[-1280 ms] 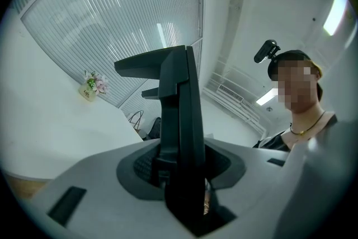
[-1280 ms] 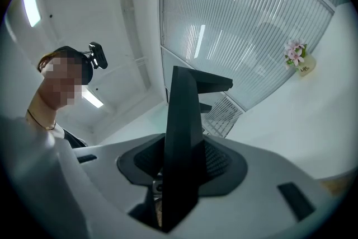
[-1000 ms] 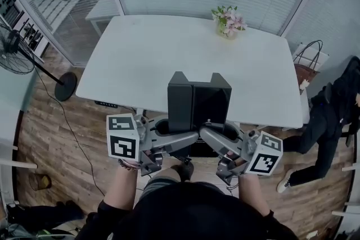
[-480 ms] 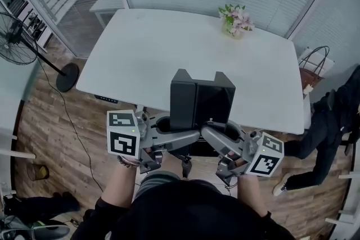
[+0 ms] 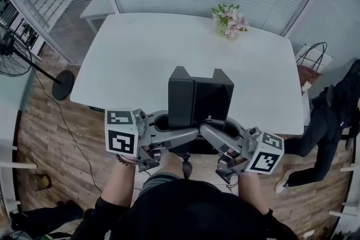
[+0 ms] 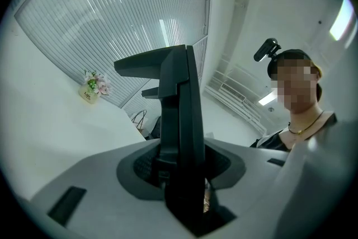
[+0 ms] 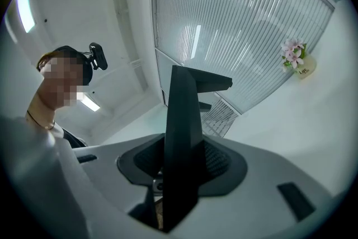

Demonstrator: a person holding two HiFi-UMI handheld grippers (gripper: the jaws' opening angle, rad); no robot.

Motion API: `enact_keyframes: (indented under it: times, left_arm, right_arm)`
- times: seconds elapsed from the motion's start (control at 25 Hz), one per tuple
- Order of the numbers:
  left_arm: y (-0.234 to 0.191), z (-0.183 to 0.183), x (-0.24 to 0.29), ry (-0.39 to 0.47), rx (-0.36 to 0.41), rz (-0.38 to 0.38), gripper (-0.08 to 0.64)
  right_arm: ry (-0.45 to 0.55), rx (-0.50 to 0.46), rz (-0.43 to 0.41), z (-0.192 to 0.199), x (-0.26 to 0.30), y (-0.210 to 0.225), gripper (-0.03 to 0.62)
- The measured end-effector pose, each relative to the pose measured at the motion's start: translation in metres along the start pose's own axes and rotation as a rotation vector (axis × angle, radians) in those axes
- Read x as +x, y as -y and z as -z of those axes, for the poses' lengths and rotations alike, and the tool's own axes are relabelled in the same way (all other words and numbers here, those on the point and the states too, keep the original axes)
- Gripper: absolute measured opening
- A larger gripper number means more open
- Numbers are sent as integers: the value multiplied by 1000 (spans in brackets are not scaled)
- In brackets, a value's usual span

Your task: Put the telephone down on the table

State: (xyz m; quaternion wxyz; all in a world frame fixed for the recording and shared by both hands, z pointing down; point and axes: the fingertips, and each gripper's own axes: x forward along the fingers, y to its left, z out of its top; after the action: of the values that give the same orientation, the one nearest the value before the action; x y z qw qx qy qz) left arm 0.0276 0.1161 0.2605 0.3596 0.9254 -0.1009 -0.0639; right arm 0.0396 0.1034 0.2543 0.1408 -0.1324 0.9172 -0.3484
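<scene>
The telephone (image 5: pixel 199 99) is a black blocky unit held upright above the near edge of the white table (image 5: pixel 140 53). My left gripper (image 5: pixel 187 135) is shut on its lower left side and my right gripper (image 5: pixel 210 132) on its lower right side. In the left gripper view the telephone (image 6: pixel 179 109) stands as a dark slab clamped between the jaws of the left gripper (image 6: pixel 182 162). The right gripper view shows the same: the telephone (image 7: pixel 182 120) is pinched in the right gripper (image 7: pixel 179 165). The telephone's underside is hidden.
A small pot of pink flowers (image 5: pixel 228 21) stands at the table's far right edge. A floor fan (image 5: pixel 14 56) is at the left, a bag (image 5: pixel 312 62) and a person in black (image 5: pixel 332 115) to the right. Glass partitions run behind the table.
Both grippers have carried the telephone a little forward, further over the table's near edge. Their hold on it is the same.
</scene>
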Motion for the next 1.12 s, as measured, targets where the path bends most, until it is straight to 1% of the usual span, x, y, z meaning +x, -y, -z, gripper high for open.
enact_keyframes:
  times: [0.36, 0.68, 0.88, 1.12]
  left_arm:
    - [-37, -27, 6, -22, -7, 22, 183]
    - [-68, -56, 10, -24, -5, 40, 183]
    - [-93, -73, 14, -35, -16, 37, 183]
    - [-118, -100, 17, -46, -21, 50, 183]
  right_arm:
    - [11, 4, 30, -22, 18, 35, 166]
    - [15, -3, 45, -46, 39, 65, 167]
    - [22, 12, 52, -59, 51, 89, 169]
    - [30, 12, 66, -81, 69, 113, 169]
